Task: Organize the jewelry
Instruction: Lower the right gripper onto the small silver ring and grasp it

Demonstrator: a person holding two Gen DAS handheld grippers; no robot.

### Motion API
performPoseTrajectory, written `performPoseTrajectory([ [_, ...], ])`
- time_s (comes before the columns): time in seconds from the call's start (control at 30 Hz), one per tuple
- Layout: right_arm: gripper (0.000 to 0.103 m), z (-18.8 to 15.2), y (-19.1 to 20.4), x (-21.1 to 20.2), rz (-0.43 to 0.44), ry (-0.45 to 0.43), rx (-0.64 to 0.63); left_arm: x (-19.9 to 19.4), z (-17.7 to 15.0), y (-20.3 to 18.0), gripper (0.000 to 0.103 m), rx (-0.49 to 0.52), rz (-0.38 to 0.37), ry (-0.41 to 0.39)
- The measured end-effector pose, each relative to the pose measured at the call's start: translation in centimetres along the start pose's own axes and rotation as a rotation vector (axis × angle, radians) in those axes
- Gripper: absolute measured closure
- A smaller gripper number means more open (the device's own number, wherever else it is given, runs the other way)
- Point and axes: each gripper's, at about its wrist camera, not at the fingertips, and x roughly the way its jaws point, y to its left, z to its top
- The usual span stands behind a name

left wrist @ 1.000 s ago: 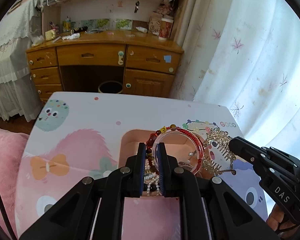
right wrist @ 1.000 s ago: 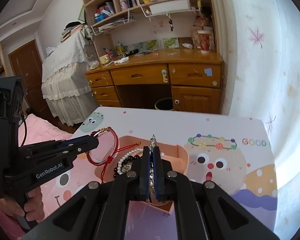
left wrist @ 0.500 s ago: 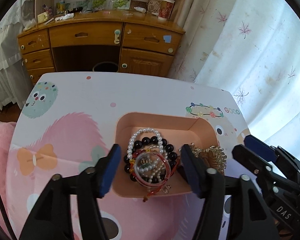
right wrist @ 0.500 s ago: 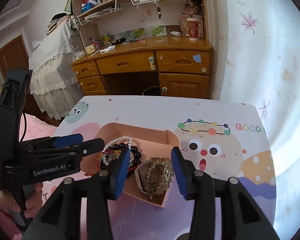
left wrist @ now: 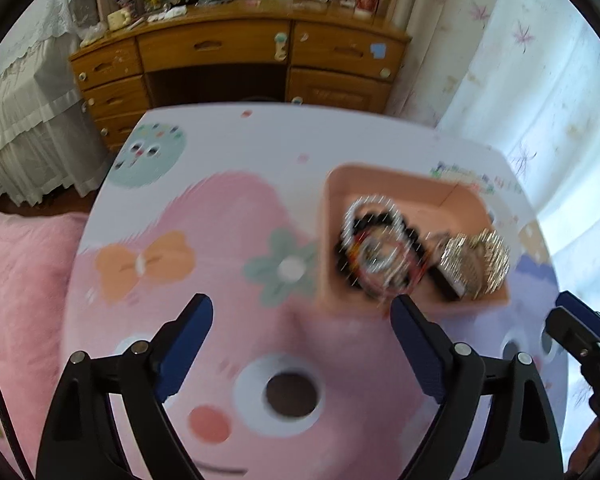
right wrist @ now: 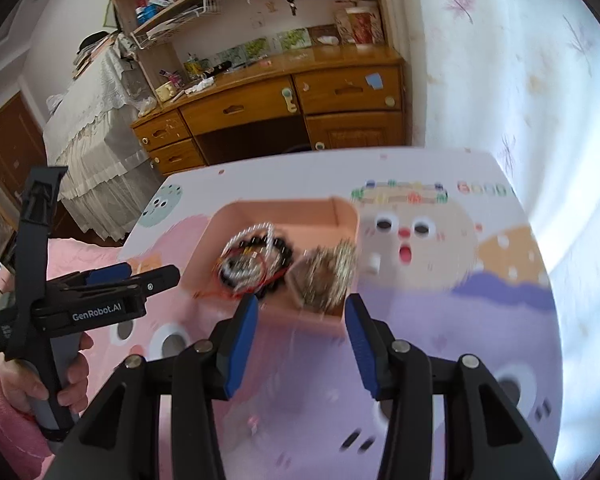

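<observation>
Left hand-held gripper hangs over the bench, jaws wide apart, empty. Right of it the pink tray holds tangled bracelets beside a gold comb, orientation blurred. Right hand-held gripper gapes, empty, just before the tray.

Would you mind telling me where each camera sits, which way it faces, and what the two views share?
Left wrist: rides the open left gripper, facing forward and down at the table; the right gripper shows at its right edge.
Right wrist: rides the open right gripper, facing likewise; the left gripper and hand show at left.
Shared: pink tray of jewelry, wooden desk.
</observation>
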Motion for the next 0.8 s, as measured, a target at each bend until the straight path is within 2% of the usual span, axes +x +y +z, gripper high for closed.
performPoseTrajectory([
  [0.17, 0.058, -3.0, 1.4, -0.3, -0.028, 0.069, 0.031, -0.2, -3.1, 2.8, 0.012, -0.039, -0.060, 0.121],
  [0.37, 0.058, -7.1, 2.7, 0.1, -0.068, 0.134, 0.090, 0.0, -6.5, 4.8, 0.012, -0.024, -0.059, 0.232],
  [0.57, 0.058, -10.7, 4.6, 0.7, -0.127, 0.106, 0.053, -0.3, -9.8, 5.4, 0.012, 0.043, -0.083, 0.303],
  [0.67, 0.058, -11.7, 5.9, 1.0, -0.167, 0.044, 0.010, -0.8, -11.7, 5.3, 0.012, 0.090, -0.088, 0.317],
  [0.8, 0.058, -12.1, 7.3, 2.7, -0.222, 0.028, -0.031, -1.3, -13.2, 5.3, 0.012, 0.124, -0.123, 0.337],
])
